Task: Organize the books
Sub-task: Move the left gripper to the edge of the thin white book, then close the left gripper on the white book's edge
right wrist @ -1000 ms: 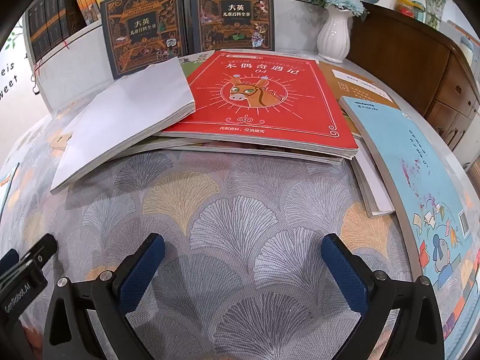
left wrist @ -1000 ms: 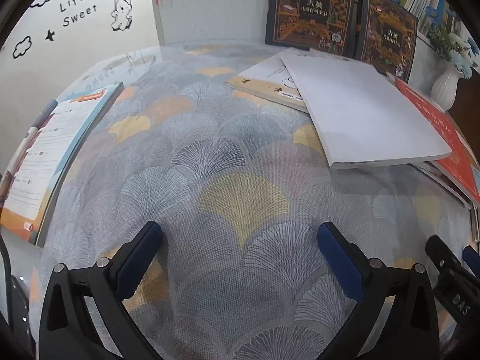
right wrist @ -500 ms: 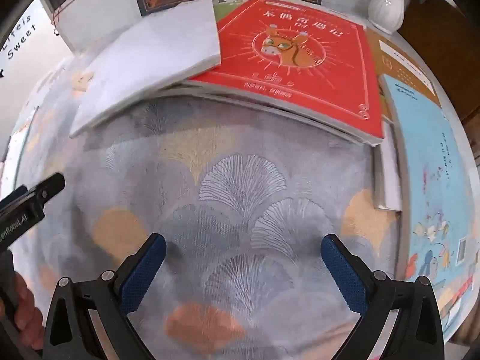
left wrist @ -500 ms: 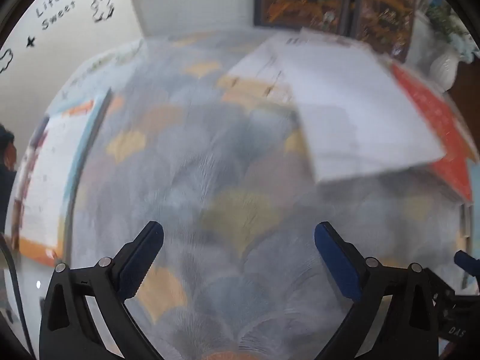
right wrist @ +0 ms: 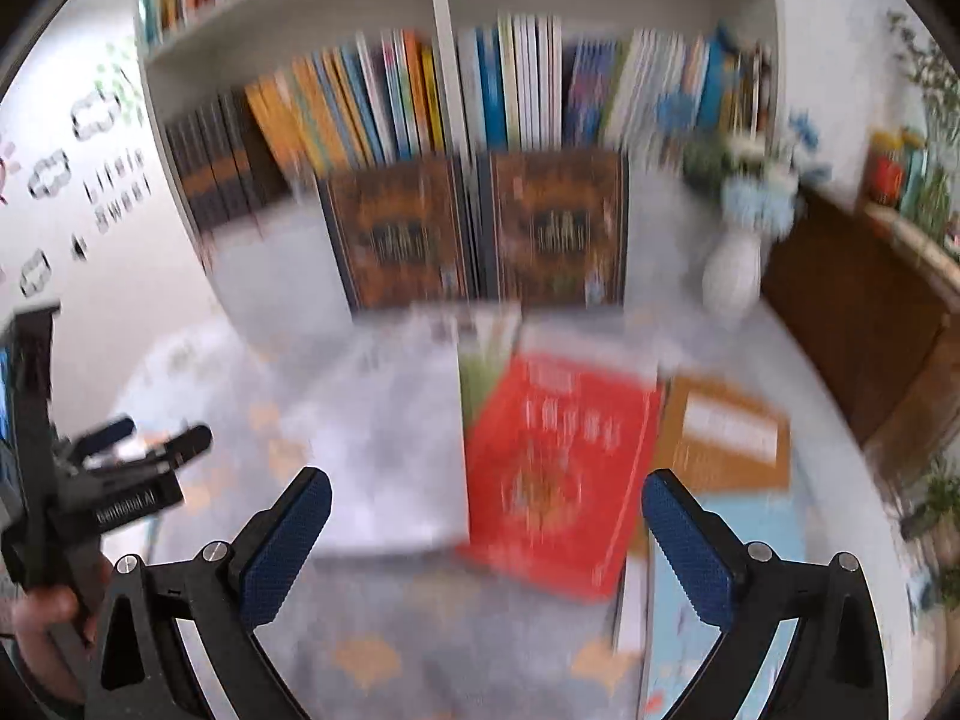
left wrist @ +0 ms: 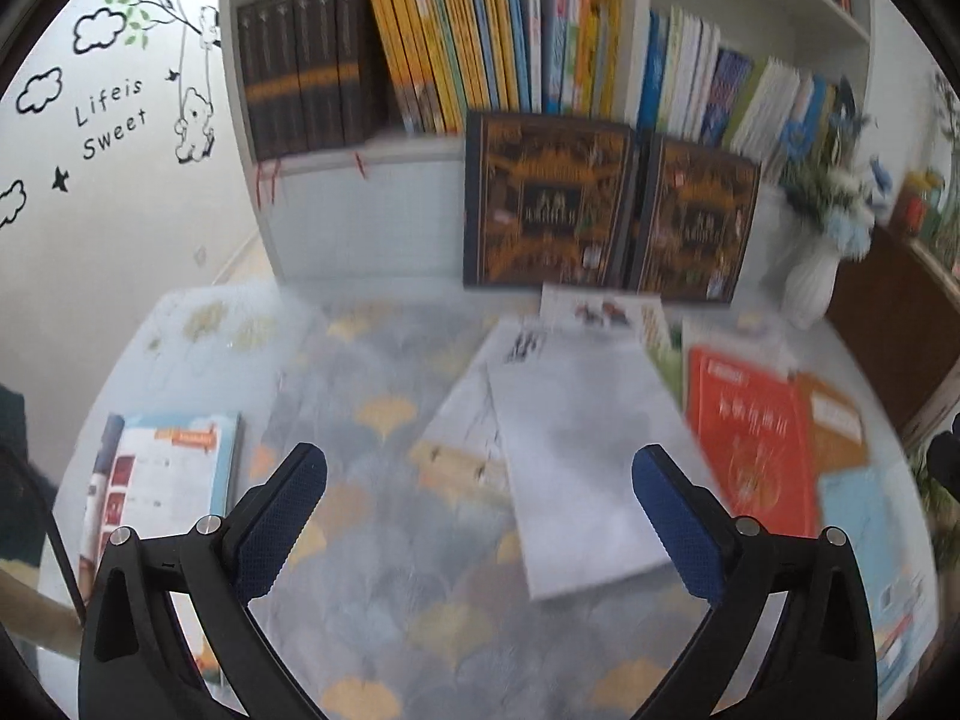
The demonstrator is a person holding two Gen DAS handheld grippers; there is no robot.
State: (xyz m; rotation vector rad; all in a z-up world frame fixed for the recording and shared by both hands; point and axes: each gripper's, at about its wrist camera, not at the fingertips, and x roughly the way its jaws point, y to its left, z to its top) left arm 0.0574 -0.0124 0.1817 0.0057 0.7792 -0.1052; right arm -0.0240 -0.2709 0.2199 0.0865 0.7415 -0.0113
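Observation:
Several books lie spread over a round table with a fan-patterned cloth (left wrist: 384, 540). A white book (left wrist: 576, 468) (right wrist: 396, 456) lies face down in the middle, overlapping a red book (left wrist: 750, 444) (right wrist: 564, 468). An orange-brown book (right wrist: 726, 432) and a light blue book (right wrist: 678, 636) lie to the right. A blue-edged book (left wrist: 168, 480) lies at the left edge. My left gripper (left wrist: 480, 516) hangs open above the cloth, empty. My right gripper (right wrist: 486, 540) is open and empty too, above the white and red books. Both views are blurred.
Two dark ornate books (left wrist: 546, 204) (left wrist: 690, 222) stand against a white bookshelf (left wrist: 456, 60) packed with upright books. A white vase with flowers (left wrist: 810, 288) sits at the back right beside a brown cabinet (right wrist: 870, 324). A hand holds the left gripper's handle (right wrist: 78, 498).
Both grippers have risen and tilted up from close above the cloth, so the bookshelf now fills the upper view. Both stay open. The books have not moved.

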